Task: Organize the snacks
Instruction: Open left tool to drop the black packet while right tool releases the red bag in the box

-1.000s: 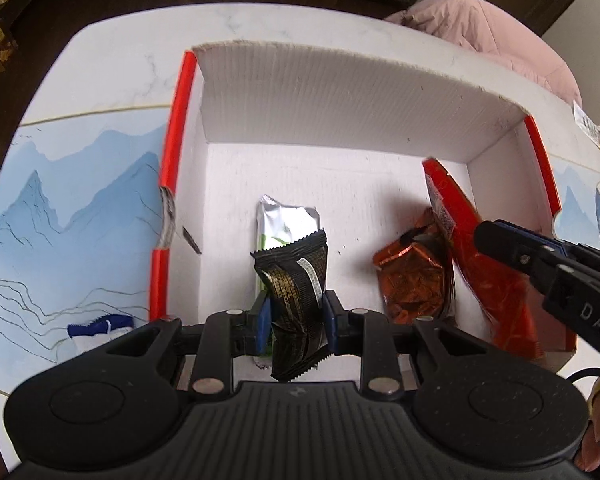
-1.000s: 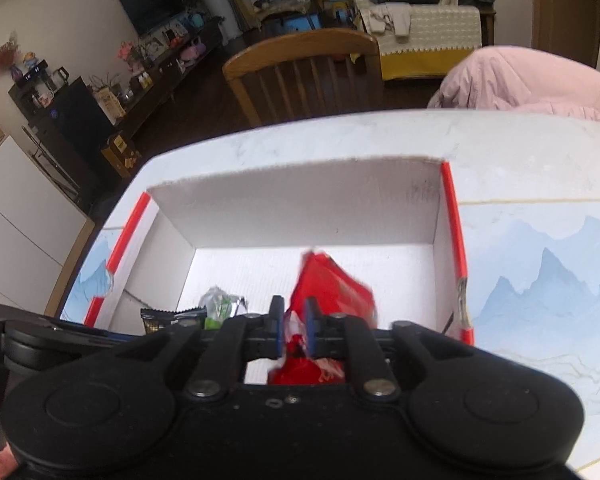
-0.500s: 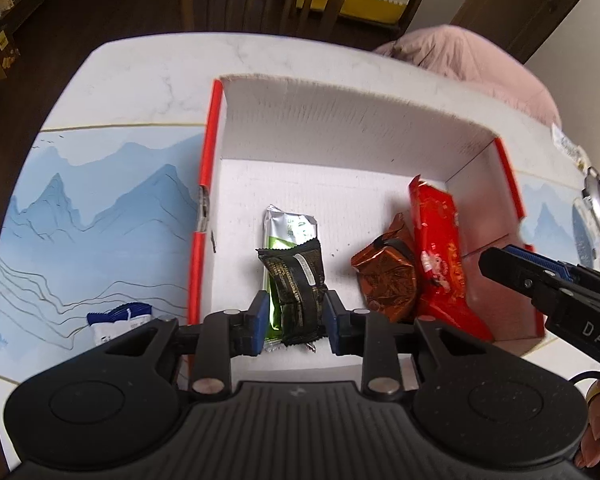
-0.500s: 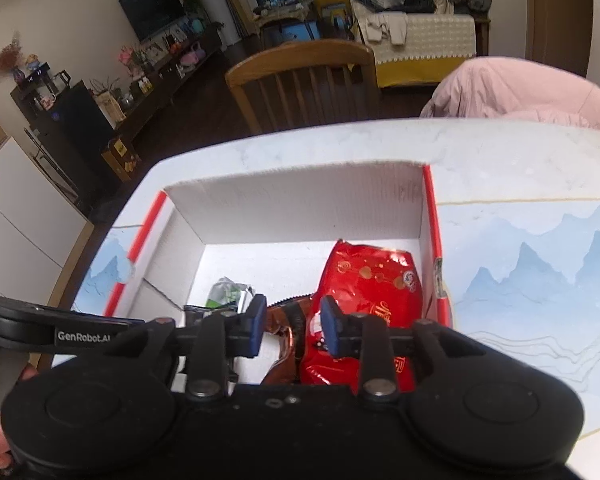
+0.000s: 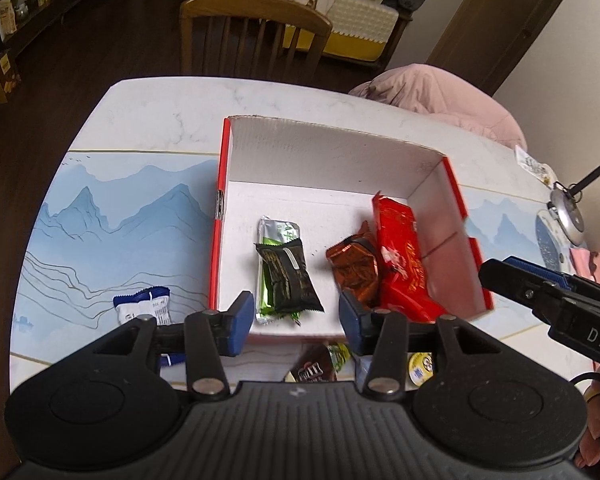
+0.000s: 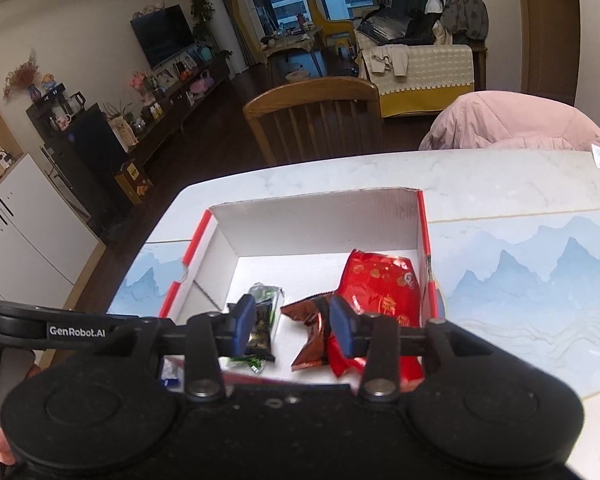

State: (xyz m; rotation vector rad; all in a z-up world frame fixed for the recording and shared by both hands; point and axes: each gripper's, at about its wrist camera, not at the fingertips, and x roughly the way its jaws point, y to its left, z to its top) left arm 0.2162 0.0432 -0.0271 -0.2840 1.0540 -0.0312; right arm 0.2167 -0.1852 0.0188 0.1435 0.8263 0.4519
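Four crinkly foil wrappers (image 5: 288,276) lie in the corrugated cardboard box (image 5: 324,152); both tools' jaws opening, empty.

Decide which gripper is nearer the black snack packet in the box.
Left. The left gripper hangs over the black snack packet, jaws opening; the right gripper sits beyond the box's right wall.

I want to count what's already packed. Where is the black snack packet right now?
In the left wrist view the black snack packet lies on the floor of the red-edged box, left of centre, on top of the green packet and left of the brown packet.
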